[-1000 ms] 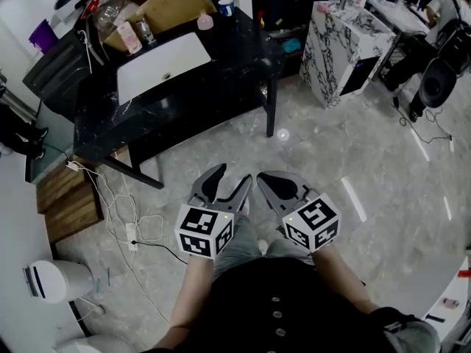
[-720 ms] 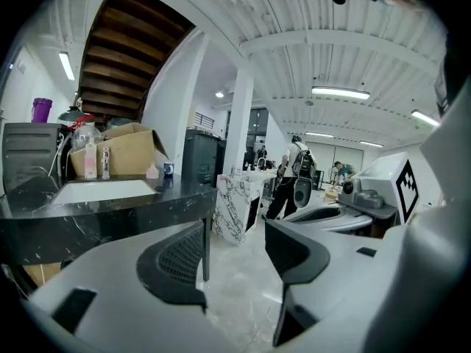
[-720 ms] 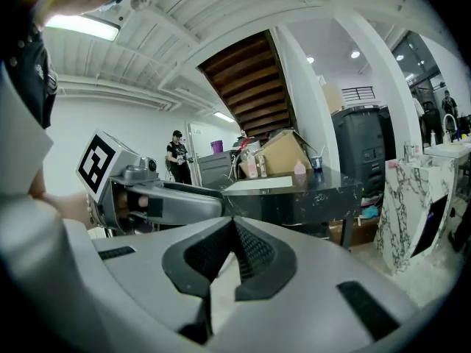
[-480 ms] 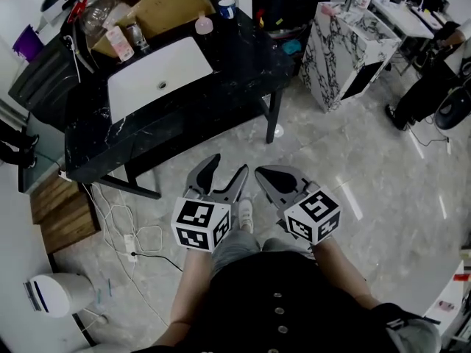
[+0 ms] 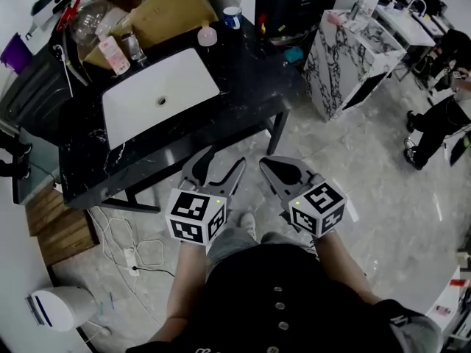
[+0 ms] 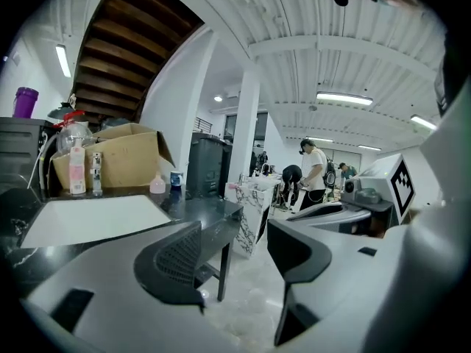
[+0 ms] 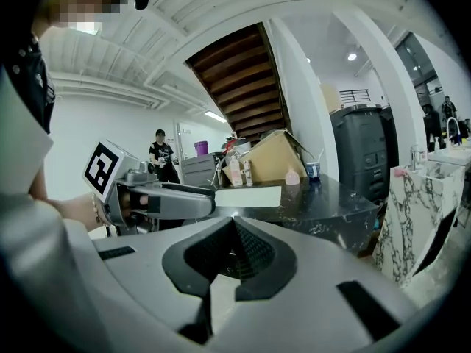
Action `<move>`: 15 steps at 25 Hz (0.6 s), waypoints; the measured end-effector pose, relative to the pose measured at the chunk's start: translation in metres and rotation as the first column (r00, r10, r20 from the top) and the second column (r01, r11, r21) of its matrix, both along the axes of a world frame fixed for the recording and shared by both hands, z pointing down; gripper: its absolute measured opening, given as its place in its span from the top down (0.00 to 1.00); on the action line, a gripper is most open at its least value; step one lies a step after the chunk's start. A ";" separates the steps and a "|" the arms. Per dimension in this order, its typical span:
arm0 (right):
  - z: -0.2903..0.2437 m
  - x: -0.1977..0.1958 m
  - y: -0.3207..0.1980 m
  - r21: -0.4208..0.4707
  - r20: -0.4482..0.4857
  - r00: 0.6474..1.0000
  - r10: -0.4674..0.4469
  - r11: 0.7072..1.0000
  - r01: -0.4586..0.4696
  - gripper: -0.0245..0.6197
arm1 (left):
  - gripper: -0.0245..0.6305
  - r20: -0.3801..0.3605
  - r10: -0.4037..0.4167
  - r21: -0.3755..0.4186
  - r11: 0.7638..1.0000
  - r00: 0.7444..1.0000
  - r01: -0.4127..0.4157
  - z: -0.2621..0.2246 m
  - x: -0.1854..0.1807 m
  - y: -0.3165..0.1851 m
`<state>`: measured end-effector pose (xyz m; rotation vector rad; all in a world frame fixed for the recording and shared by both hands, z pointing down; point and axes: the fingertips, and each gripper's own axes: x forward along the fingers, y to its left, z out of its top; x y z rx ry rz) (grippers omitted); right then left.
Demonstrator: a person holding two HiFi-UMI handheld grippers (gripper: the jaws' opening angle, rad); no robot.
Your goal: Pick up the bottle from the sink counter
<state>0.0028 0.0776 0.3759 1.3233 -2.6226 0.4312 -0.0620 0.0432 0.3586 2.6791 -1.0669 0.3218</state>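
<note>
The bottle (image 5: pixel 207 35), small and pink, stands upright at the back of the counter (image 5: pixel 250 87), behind the sink (image 5: pixel 158 101) and beside a cup (image 5: pixel 232 17); a taller bottle (image 5: pixel 112 54) stands further left, so which one is meant is a guess; it looks like light, stiffish plastic, perhaps slick, best taken across the body below the cap; the left gripper (image 5: pixel 225 162), well short of the counter, gapes empty, its jaws having just opened wider; the right gripper (image 5: pixel 269 165) is clenched on nothing.

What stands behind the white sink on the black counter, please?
Behind the sink stand a tall pink bottle, a clear bottle, a small pink bottle, a cup and a cardboard box. Whatever lies behind the box is covered by it.
</note>
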 end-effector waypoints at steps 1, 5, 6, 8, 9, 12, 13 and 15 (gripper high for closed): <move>-0.001 -0.002 -0.008 0.006 -0.004 1.000 -0.004 1.000 0.004 0.95 | 0.54 0.001 0.004 0.003 1.000 1.000 -0.004 0.001 -0.001 -0.009; 0.000 -0.003 -0.034 0.013 -0.008 1.000 0.007 1.000 -0.007 0.95 | 0.53 0.007 0.013 0.022 1.000 1.000 -0.013 -0.001 -0.006 -0.040; 0.000 0.000 -0.039 0.011 -0.003 1.000 0.018 1.000 -0.018 0.95 | 0.53 0.008 0.016 0.030 0.999 1.000 -0.016 -0.002 -0.007 -0.046; 0.003 0.007 -0.048 0.004 -0.001 0.999 0.041 0.999 -0.041 0.95 | 0.53 0.005 0.022 0.043 0.999 1.000 -0.022 -0.005 -0.009 -0.054; 0.004 0.012 -0.051 -0.001 -0.002 0.999 0.053 0.999 -0.053 0.95 | 0.53 0.003 0.022 0.045 0.999 1.000 -0.022 -0.005 -0.010 -0.057; 0.005 0.022 -0.059 -0.012 -0.003 0.997 0.081 0.997 -0.081 0.95 | 0.53 -0.011 0.020 0.040 0.999 1.000 -0.020 -0.003 -0.012 -0.063; 0.005 0.023 -0.063 -0.014 -0.004 0.996 0.085 0.996 -0.085 0.95 | 0.53 -0.016 0.019 0.036 0.999 1.000 -0.019 -0.002 -0.012 -0.065; 0.006 0.024 -0.070 -0.017 -0.002 0.996 0.084 0.996 -0.084 0.95 | 0.53 -0.019 0.020 0.027 0.999 1.000 -0.019 0.001 -0.012 -0.069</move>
